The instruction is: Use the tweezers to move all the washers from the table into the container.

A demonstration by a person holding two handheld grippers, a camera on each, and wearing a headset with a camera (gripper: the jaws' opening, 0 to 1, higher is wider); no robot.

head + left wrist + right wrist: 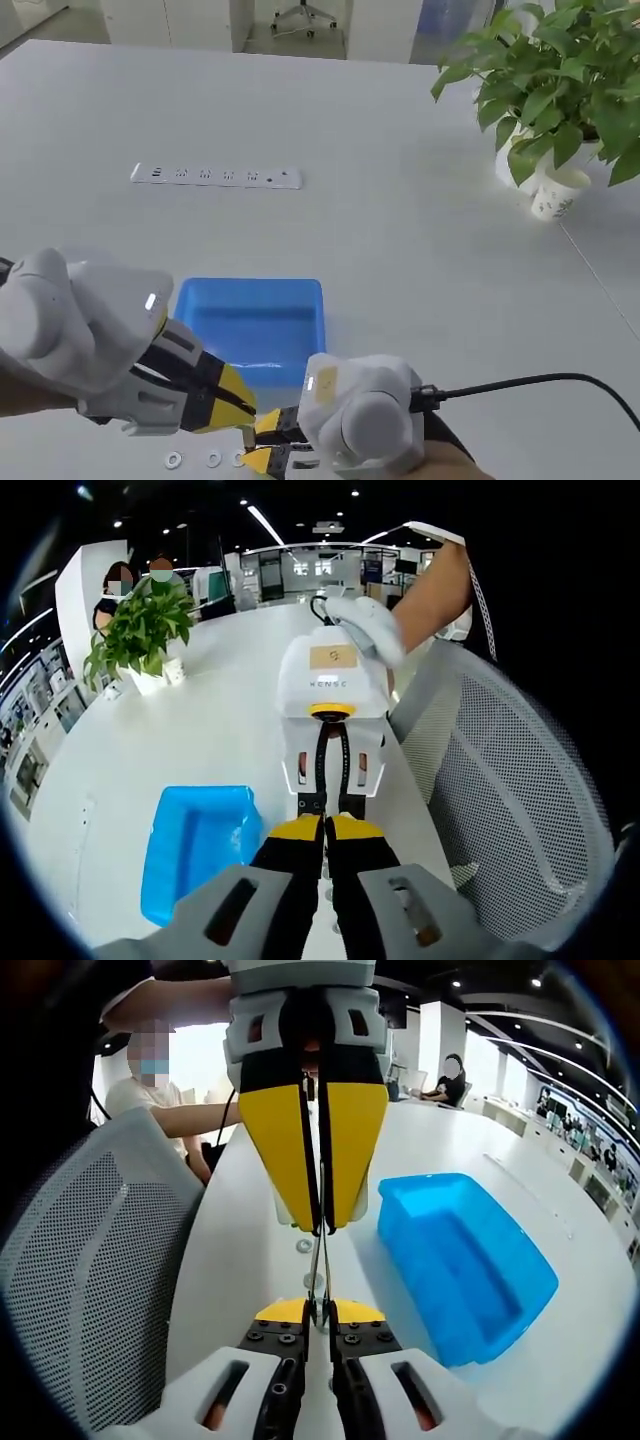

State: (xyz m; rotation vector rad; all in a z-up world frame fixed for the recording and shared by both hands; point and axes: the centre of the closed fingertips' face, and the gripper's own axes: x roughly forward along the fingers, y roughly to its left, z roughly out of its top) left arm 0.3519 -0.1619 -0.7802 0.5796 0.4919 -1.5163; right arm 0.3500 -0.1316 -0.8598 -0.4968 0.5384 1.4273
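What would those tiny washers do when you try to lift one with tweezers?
The washers look thin and lie flat on the smooth table, so they would probably slide rather than lift easily. Being so small, they are likely very light. They seem to be metal, so the narrow tweezers could slip off.

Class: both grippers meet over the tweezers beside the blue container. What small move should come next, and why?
Probably the left gripper lets go, leaving the tweezers with the right gripper: both seem shut on them, and washers lie on the table just beneath, outside the container.
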